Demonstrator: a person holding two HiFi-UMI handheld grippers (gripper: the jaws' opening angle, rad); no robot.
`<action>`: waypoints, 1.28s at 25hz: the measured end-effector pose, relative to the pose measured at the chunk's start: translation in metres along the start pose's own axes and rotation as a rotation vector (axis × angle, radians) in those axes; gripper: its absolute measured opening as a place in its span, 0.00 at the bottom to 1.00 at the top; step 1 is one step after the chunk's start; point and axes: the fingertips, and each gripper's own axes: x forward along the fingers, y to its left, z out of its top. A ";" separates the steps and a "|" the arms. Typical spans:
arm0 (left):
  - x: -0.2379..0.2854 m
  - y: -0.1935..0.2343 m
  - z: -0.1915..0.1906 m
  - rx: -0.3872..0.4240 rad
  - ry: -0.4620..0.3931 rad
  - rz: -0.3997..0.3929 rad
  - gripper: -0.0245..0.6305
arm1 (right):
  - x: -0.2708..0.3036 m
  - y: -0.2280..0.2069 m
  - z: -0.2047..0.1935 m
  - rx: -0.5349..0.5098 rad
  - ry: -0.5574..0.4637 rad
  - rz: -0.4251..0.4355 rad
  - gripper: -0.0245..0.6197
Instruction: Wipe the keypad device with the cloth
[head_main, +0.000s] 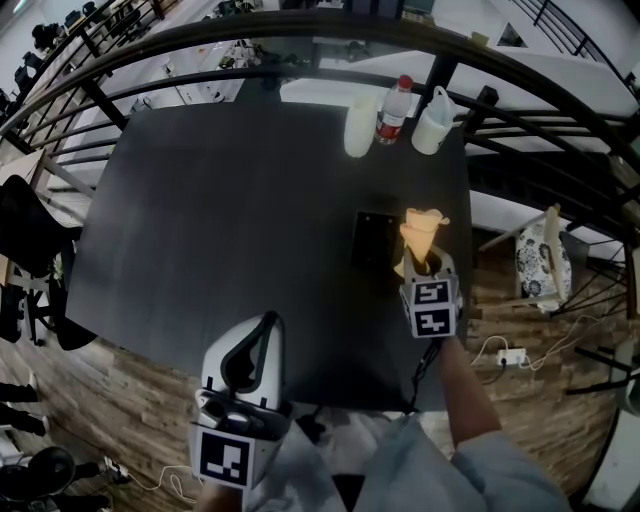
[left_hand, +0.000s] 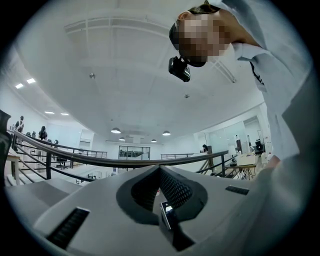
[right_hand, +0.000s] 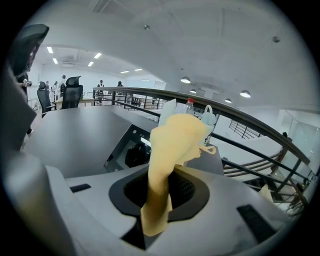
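Observation:
The keypad device (head_main: 372, 238) is a flat dark slab lying on the black table (head_main: 230, 210), right of the middle. My right gripper (head_main: 424, 262) is shut on a yellow cloth (head_main: 421, 232), which stands up in a bunch just right of the device, above the table. In the right gripper view the cloth (right_hand: 172, 145) rises out of the shut right gripper (right_hand: 161, 175) and hides part of the device (right_hand: 129, 150) behind it. My left gripper (head_main: 262, 330) is over the table's near edge, shut on nothing. In its own view the left gripper (left_hand: 160, 172) points up at the ceiling.
At the table's far edge stand a white cup (head_main: 359, 125), a red-capped bottle (head_main: 394, 108) and a white jug (head_main: 433, 120). A curved black railing (head_main: 300, 35) runs behind them. A black chair (head_main: 25, 235) is at the left, and a power strip (head_main: 512, 357) lies on the wooden floor.

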 end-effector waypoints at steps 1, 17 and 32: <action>0.000 0.001 -0.001 -0.001 0.001 -0.002 0.06 | 0.001 0.002 0.001 0.001 0.002 0.000 0.15; -0.005 0.017 -0.007 0.002 0.015 0.019 0.06 | 0.015 0.060 0.023 -0.120 -0.012 0.080 0.15; -0.004 0.027 -0.013 0.000 0.028 0.028 0.06 | 0.020 0.112 0.011 -0.206 0.024 0.208 0.15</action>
